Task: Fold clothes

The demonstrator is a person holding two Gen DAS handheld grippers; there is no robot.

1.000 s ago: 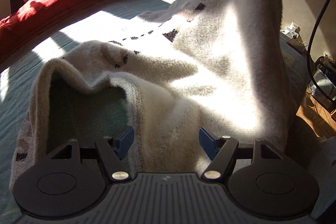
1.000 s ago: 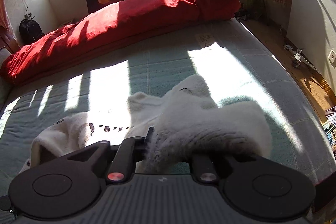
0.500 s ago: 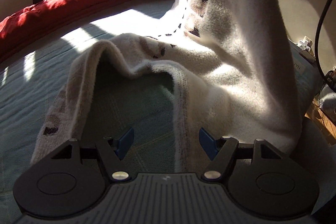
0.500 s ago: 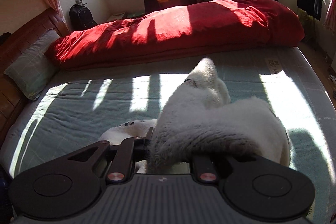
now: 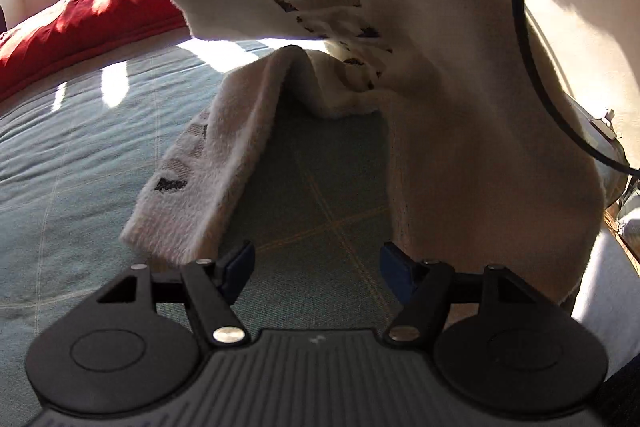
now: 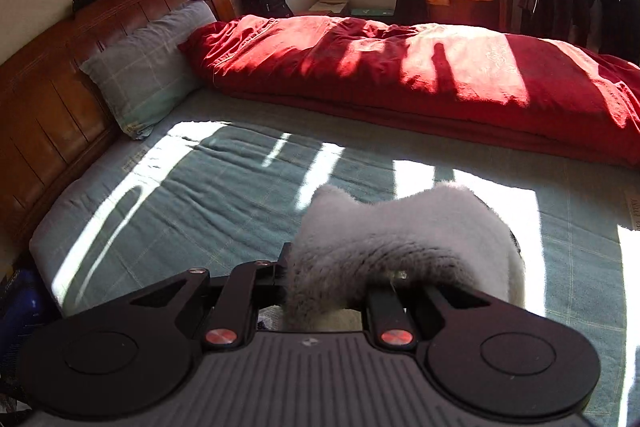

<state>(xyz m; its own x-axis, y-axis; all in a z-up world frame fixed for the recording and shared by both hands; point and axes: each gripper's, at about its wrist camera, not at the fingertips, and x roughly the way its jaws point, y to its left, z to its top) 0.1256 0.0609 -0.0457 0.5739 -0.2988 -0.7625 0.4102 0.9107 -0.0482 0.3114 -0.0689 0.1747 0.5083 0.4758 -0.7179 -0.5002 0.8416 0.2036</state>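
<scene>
The left hand-held gripper (image 5: 314, 267) is released, its blue-padded jaws spread wide with only the green checked bed sheet (image 5: 316, 203) showing between them. Just ahead of it and to its right hangs the fleece garment (image 5: 460, 107), a thick, fluffy cream-white piece with a knitted band of dark and tan blocky marks. It is lifted high above the gripper, and its right side falls in one long shaded drape just beside the right jaw. To the left a ribbed edge of the same garment droops down toward the left jaw; whether it touches the jaw cannot be told. The hollow between the two hanging sides is open to the sheet. A black cable (image 5: 532, 67) runs down in front of the fabric on the far right.

The right hand-held gripper (image 6: 324, 287) is clenched on the fleece garment (image 6: 400, 227): a plush bunch of pile bulges up and forward over its closed jaws, hiding the fingertips. Beyond it lies the sunlit bed sheet (image 6: 224, 195), then a red duvet (image 6: 420, 75) across the far side, with a pillow (image 6: 148, 67) against the wooden headboard (image 6: 52, 99) to the left.
</scene>
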